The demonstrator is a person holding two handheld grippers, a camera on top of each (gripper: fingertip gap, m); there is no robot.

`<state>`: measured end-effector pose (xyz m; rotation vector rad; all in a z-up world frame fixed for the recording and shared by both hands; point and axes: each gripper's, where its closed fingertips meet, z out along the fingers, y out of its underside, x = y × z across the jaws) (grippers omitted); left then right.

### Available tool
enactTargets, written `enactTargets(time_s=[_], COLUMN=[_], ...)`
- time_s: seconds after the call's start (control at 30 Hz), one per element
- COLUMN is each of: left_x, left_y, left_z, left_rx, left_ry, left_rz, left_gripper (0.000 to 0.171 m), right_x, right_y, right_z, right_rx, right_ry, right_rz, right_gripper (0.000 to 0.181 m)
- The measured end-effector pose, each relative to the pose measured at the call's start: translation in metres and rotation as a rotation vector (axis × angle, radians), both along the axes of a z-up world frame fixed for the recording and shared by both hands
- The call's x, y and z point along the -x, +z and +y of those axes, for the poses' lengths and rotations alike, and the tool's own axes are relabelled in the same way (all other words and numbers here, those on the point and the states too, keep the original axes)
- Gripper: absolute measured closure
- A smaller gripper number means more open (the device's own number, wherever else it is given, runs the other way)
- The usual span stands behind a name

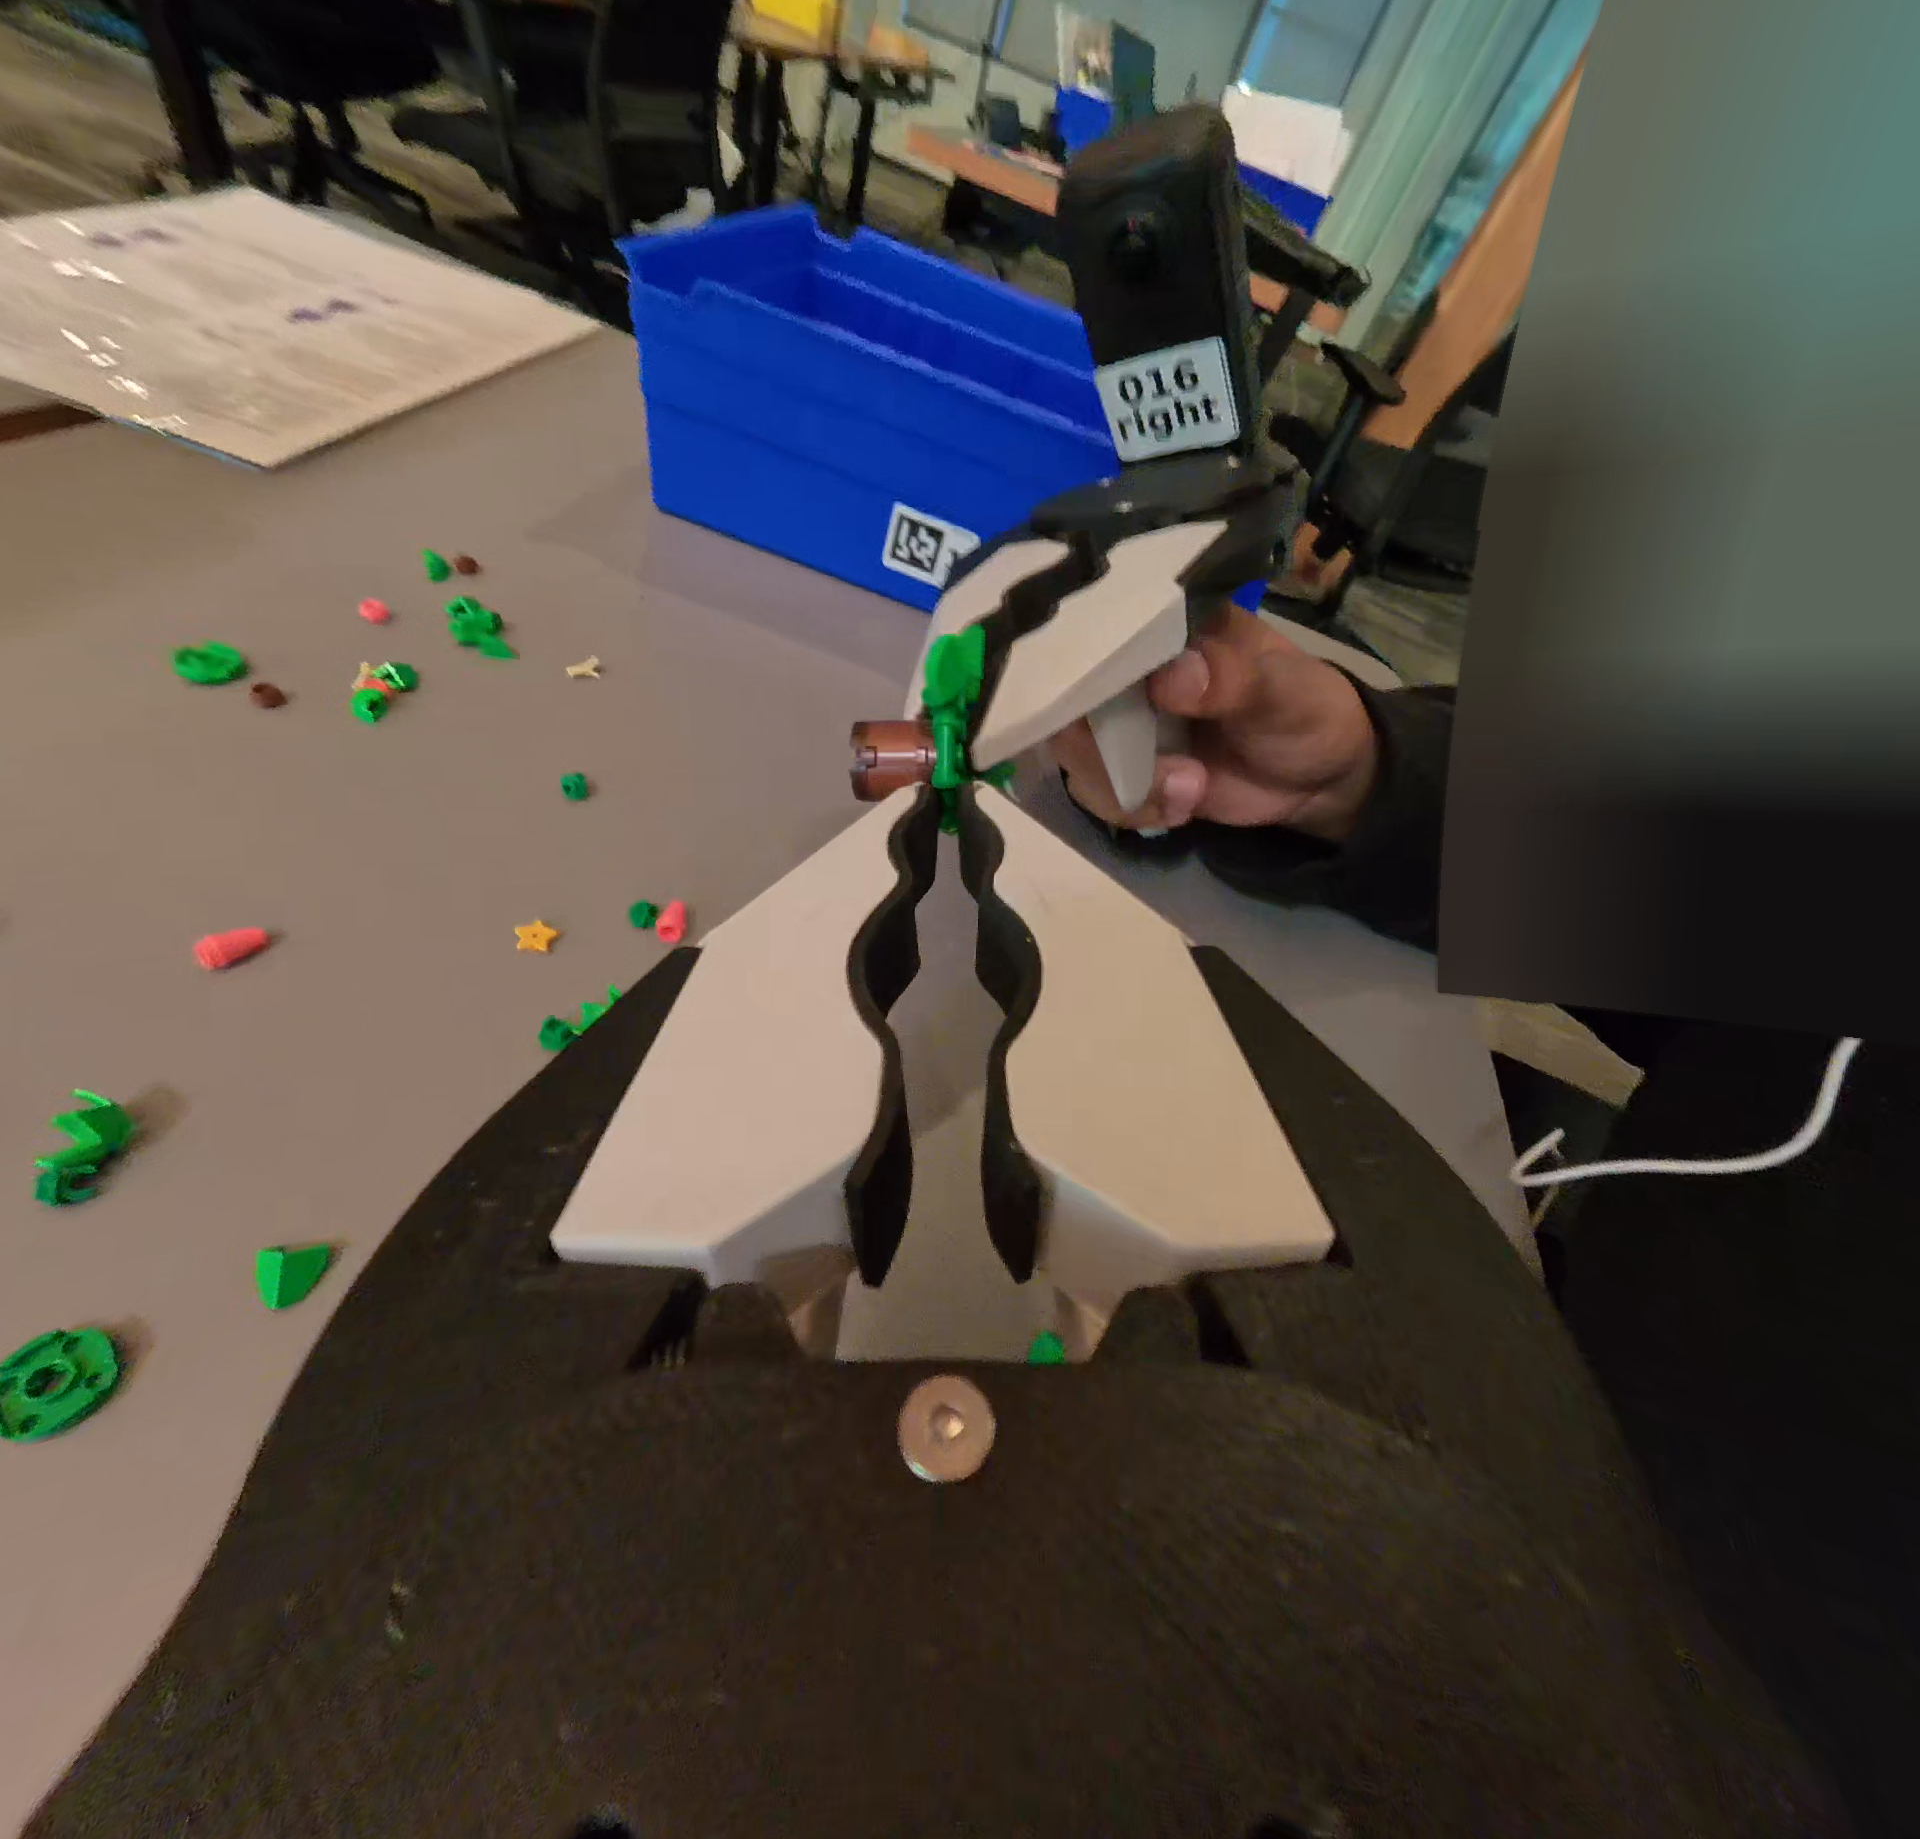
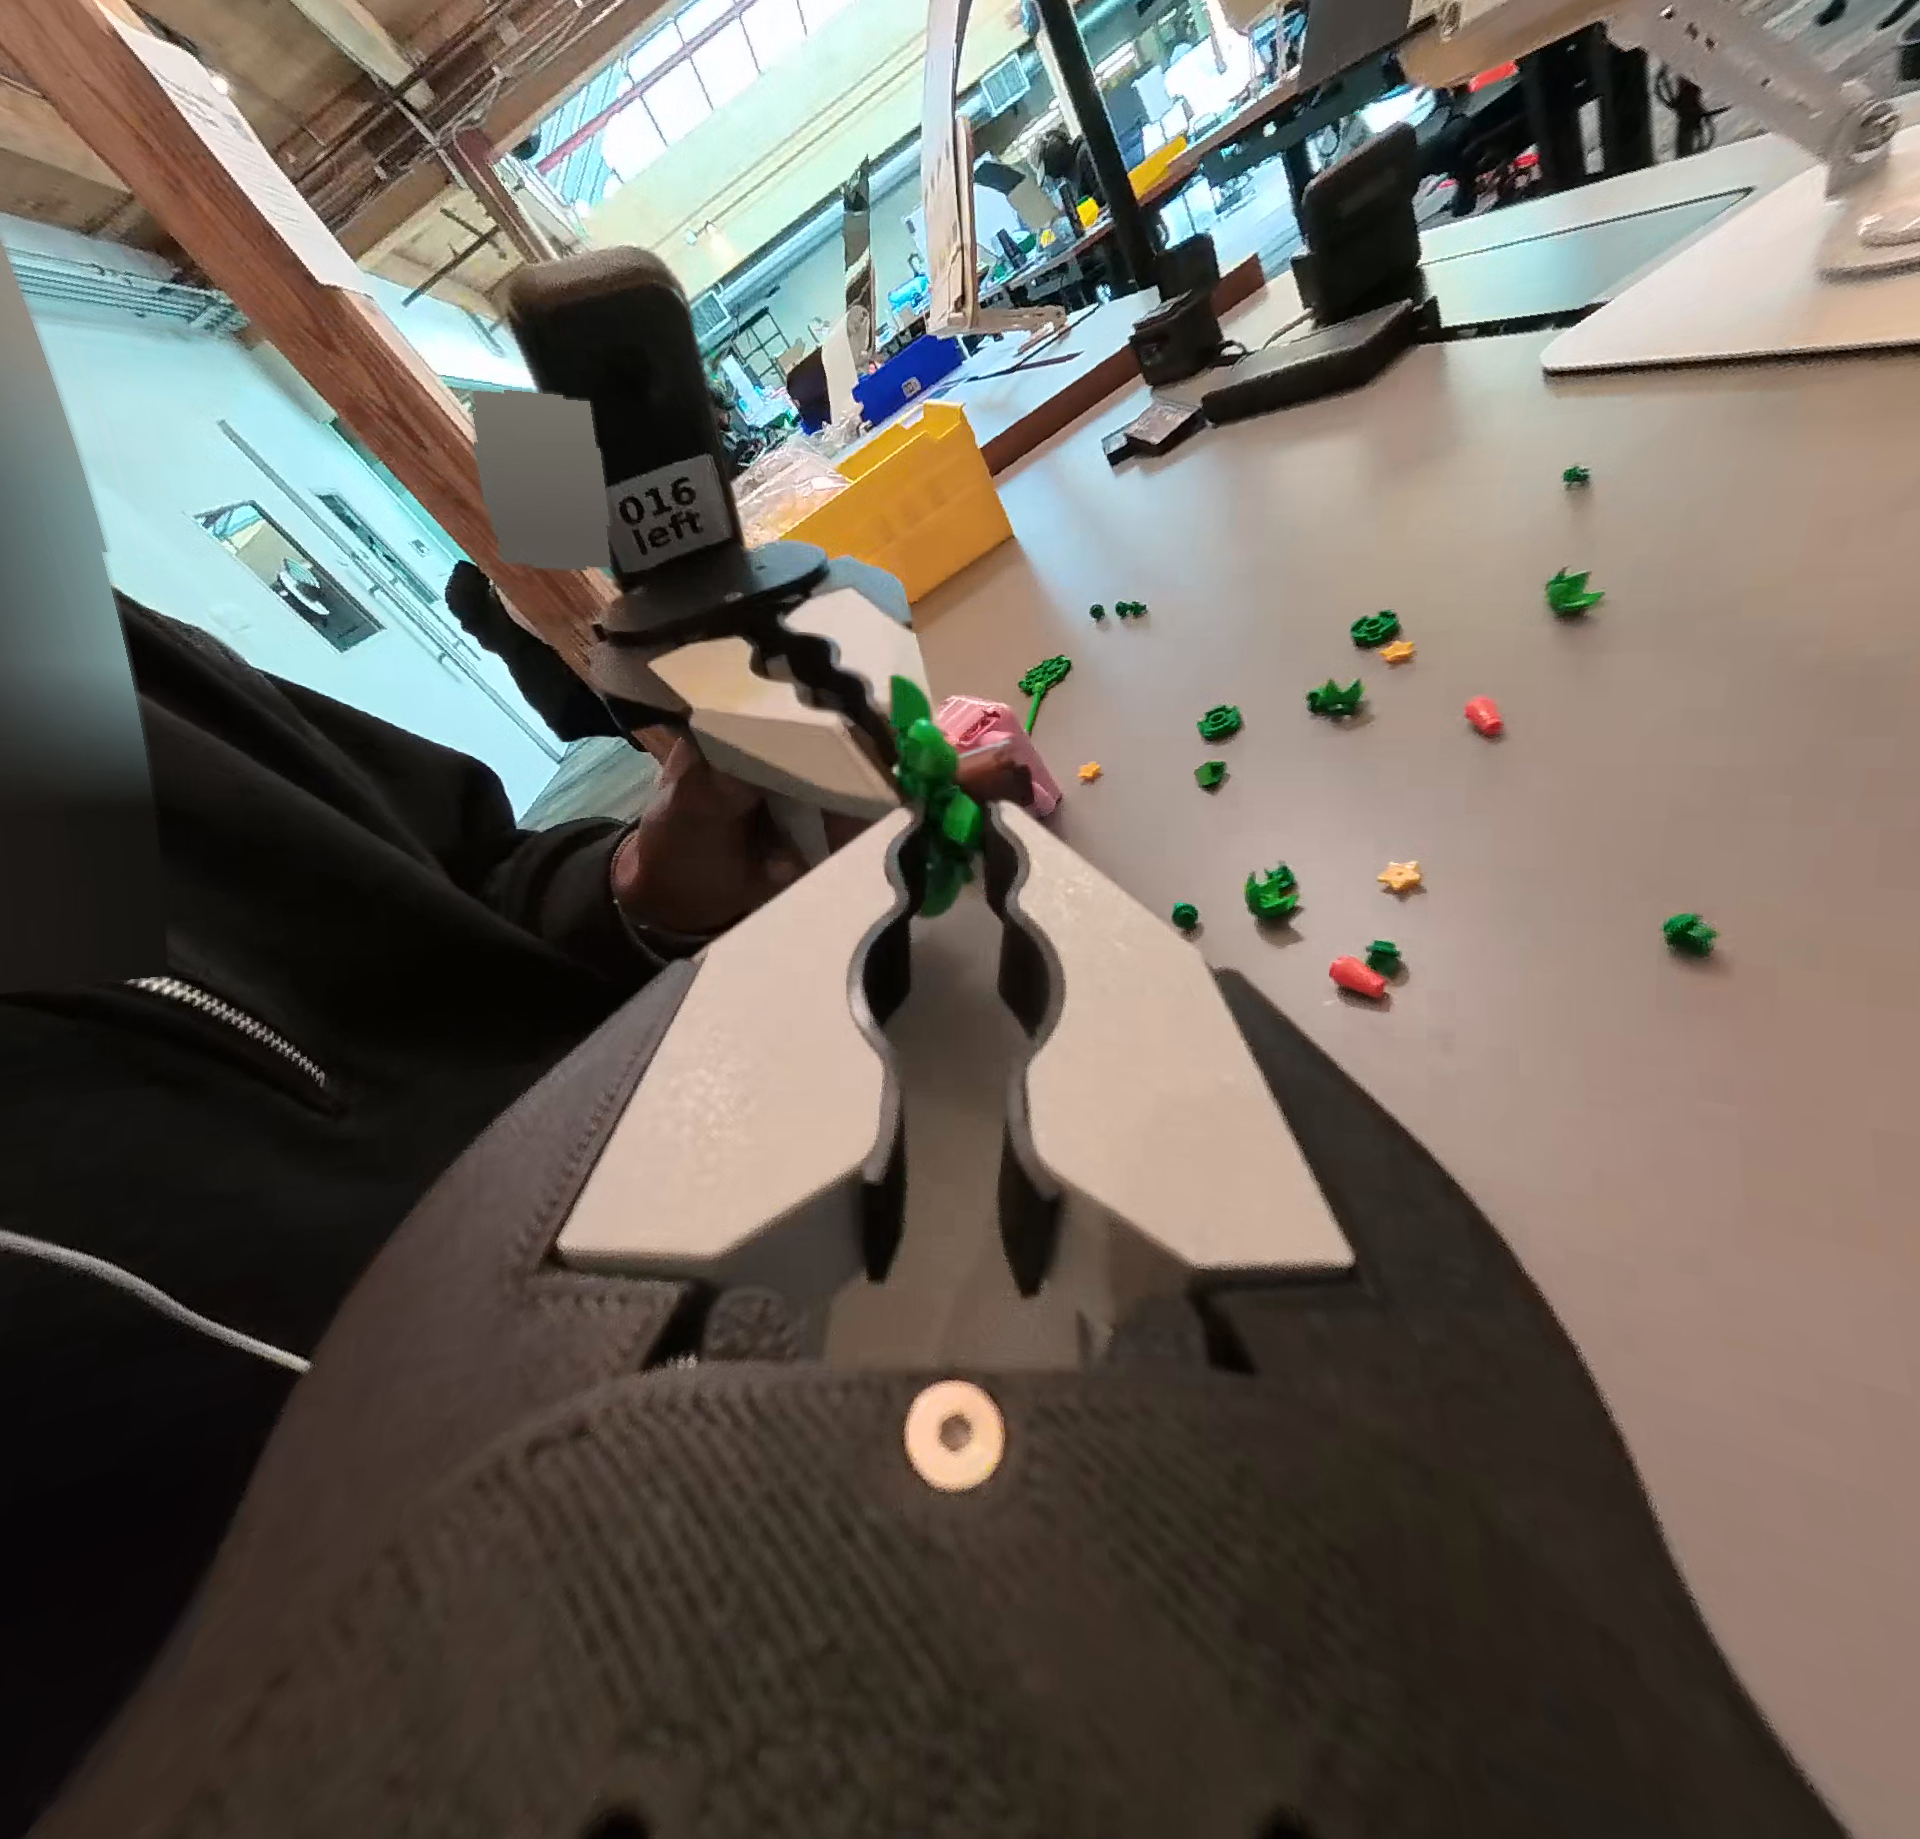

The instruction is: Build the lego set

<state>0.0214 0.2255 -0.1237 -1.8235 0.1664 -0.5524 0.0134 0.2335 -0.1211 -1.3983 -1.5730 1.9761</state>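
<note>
The green leafy stem is held in the air above the bench, long axis roughly upright, its brown cylinder jutting sideways toward the scattered pieces; the left gripper pinches its lower end, tips nearly closed; the right gripper clamps the upper leaves from the opposite side.

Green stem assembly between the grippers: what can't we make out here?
- Left wrist view: the stem is blurred; the fingers hide its lower end.
- Right wrist view: the brown piece is mostly behind the leaves.
- Both views: which gripper bears the load is unclear.
</note>
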Motion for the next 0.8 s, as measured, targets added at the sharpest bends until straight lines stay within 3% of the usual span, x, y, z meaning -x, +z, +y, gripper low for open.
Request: enactTargets(time_s=[0.13,0.2,0.27,0.43,0.63,0.8], left_x=[-0.001,0.0,0.006,0.016,0.008,0.007], left_y=[0.001,0.005,0.009,0.018,0.018,0.018], left_z=[-0.001,-0.002,-0.002,-0.003,-0.001,-0.001], left_rx=[-0.003,-0.013,-0.031,-0.085,-0.095,-0.096], left_ry=[-0.011,-0.014,0.001,0.046,0.045,0.038], left_rz=[-0.034,-0.091,-0.154,-0.24,-0.206,-0.214], left_gripper=[0.171,0.171,0.171,0.171,0.171,0.171], right_x=[0.0,0.002,0.002,0.001,-0.001,-0.002], right_y=[0.001,0.005,0.009,0.011,0.012,0.013], right_z=[0.0,0.003,0.008,0.006,-0.006,-0.005], right_rx=[0.022,0.04,0.059,0.077,0.077,0.095], right_ry=[0.006,-0.015,-0.042,-0.031,0.015,0.021], right_rz=[0.008,0.024,0.045,0.053,0.068,0.055], right_gripper=[0.17,0.151,0.143,0.146,0.172,0.173])
